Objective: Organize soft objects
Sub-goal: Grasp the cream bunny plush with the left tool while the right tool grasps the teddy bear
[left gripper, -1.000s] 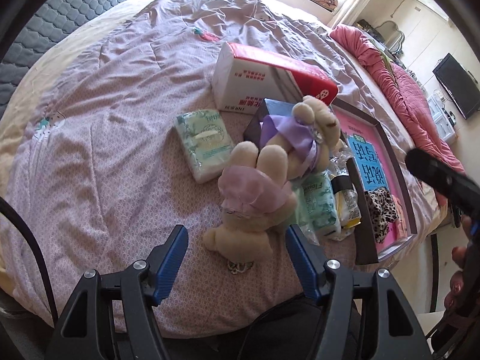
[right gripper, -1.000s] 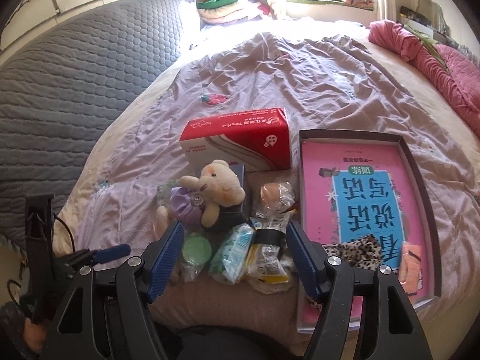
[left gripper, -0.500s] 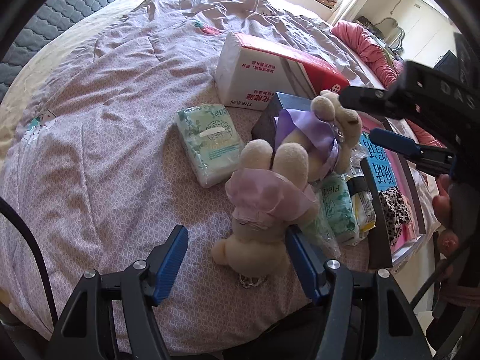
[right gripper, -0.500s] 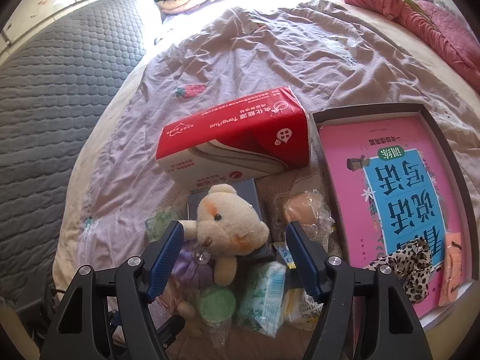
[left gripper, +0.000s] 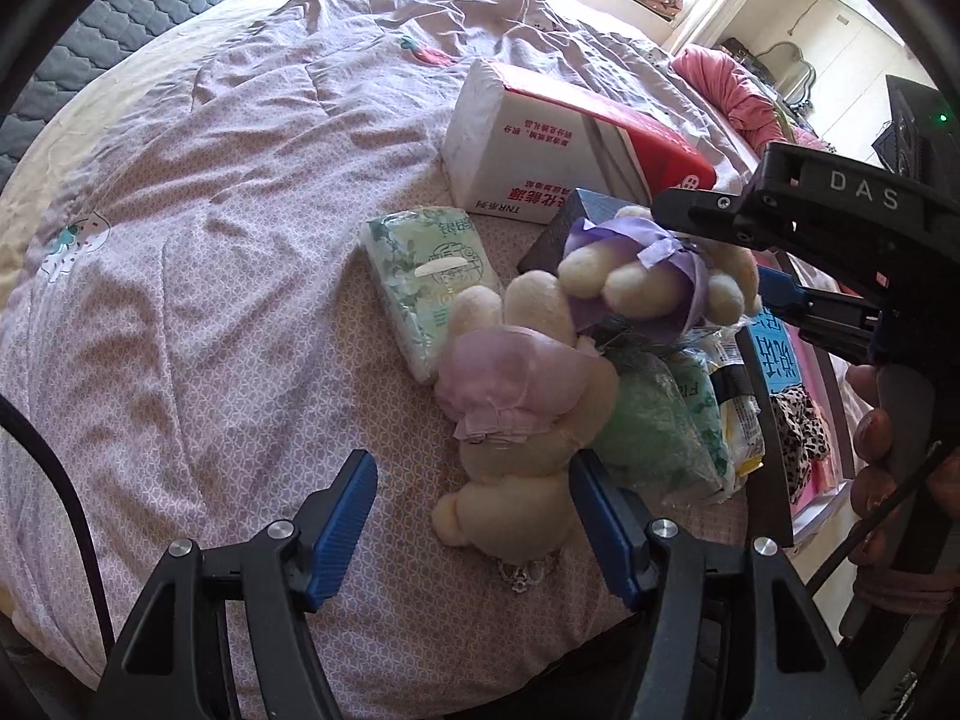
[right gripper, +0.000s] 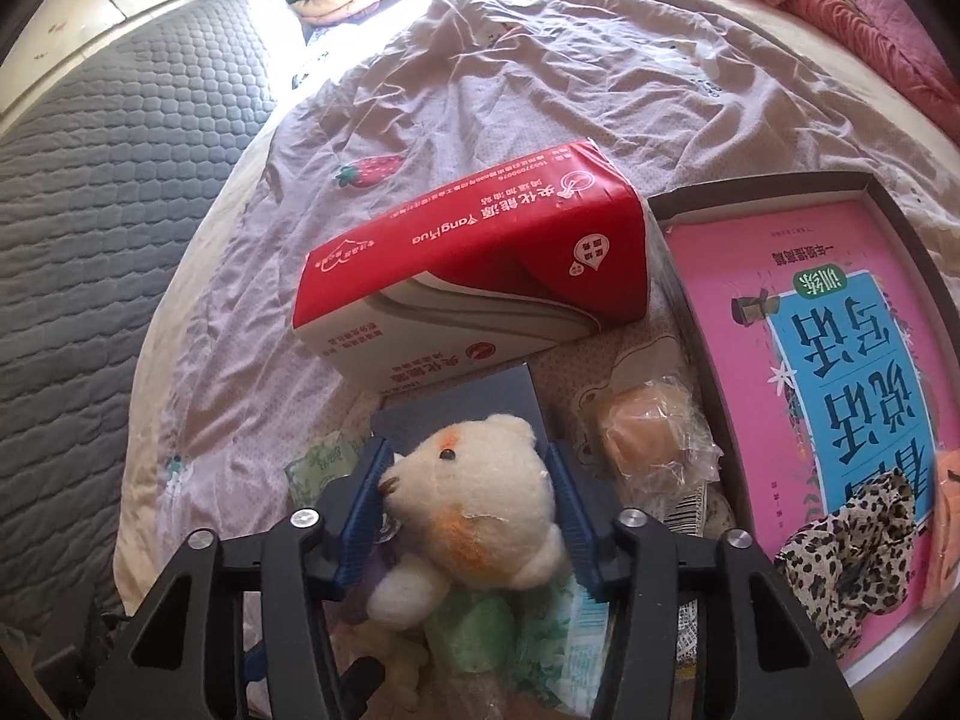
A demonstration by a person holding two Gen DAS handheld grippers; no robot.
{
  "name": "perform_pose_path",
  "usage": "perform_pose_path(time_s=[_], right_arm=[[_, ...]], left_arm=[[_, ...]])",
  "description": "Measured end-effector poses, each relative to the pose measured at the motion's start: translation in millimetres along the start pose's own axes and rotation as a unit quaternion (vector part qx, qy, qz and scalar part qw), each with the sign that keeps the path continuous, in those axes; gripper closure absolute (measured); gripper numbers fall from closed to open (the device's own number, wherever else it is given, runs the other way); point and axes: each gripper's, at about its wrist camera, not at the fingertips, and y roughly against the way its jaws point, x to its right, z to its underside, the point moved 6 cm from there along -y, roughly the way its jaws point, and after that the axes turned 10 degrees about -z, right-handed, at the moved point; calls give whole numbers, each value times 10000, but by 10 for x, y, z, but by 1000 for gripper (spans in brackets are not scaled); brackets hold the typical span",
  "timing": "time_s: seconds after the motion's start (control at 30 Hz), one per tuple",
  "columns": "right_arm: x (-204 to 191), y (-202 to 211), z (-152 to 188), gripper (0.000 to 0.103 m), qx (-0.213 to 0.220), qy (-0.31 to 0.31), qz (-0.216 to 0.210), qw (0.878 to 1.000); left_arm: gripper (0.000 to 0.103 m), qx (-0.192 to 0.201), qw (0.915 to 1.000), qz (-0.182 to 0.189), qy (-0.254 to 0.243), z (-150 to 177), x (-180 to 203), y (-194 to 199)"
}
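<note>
Two cream plush bears lie on the lilac bedspread [left gripper: 210, 240]. The bear in the pink dress [left gripper: 522, 384] lies head toward me between the fingers of my left gripper [left gripper: 471, 525]. Those jaws are closing slightly but stand open, and the pads do not press the bear. The bear in the purple dress [right gripper: 474, 504] rests on a dark blue box [right gripper: 468, 408]. My right gripper [right gripper: 468, 510] has its jaws closing on this bear's head, with both blue pads against it. In the left wrist view the right gripper reaches in from the right over that bear.
A red and white tissue box [right gripper: 474, 282] stands behind the bears. A green tissue pack [left gripper: 432, 276] lies left of them, with green packets [left gripper: 654, 420] and a wrapped bun [right gripper: 648, 438] to the right. A dark tray [right gripper: 756, 189] holds a pink book and a leopard cloth [right gripper: 852, 546].
My right gripper has come down and forward over the purple-dressed bear, and its jaws have narrowed onto the head. The left gripper has barely shifted.
</note>
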Motion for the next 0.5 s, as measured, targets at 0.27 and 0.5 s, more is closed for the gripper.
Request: perform_pose_path(time_s=[0.27, 0.5], right_arm=[[74, 219, 33, 53, 296, -12, -201, 9994], [161, 574, -32, 53, 698, 6, -239, 9973]], left_arm=[[65, -149, 9989, 404, -165, 35, 182, -38], [85, 23, 9987, 442, -250, 30, 254, 77]])
